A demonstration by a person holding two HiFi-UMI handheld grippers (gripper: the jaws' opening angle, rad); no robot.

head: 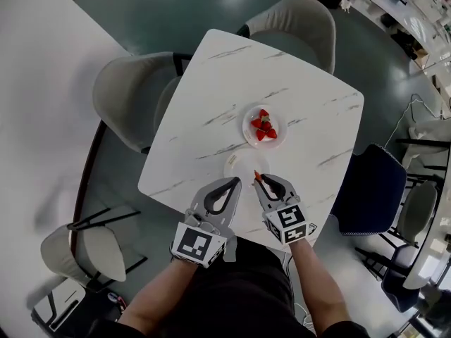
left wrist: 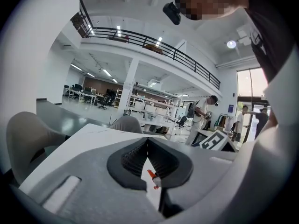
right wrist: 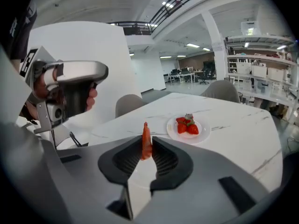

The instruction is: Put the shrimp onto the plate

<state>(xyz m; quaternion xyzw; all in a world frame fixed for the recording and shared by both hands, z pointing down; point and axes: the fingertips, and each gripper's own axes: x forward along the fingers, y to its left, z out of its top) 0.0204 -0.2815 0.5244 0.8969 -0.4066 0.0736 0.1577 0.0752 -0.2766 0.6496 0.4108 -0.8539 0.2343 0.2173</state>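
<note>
The shrimp [right wrist: 146, 143] is held upright between the jaws of the right gripper [head: 259, 179], just above an empty plate [head: 236, 166] on the white surface [head: 211, 83]. The left gripper [head: 235, 182] is closed on nothing, just beside it. Strawberries [head: 263, 127] are seen on a second plate [head: 248, 129] beyond.

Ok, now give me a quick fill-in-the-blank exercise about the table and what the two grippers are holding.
1. The right gripper is shut on a ___.
2. The left gripper holds ___, its jaws together.
3. The farther plate on the table holds red ___.

Missing words: shrimp; nothing; strawberries.
</note>
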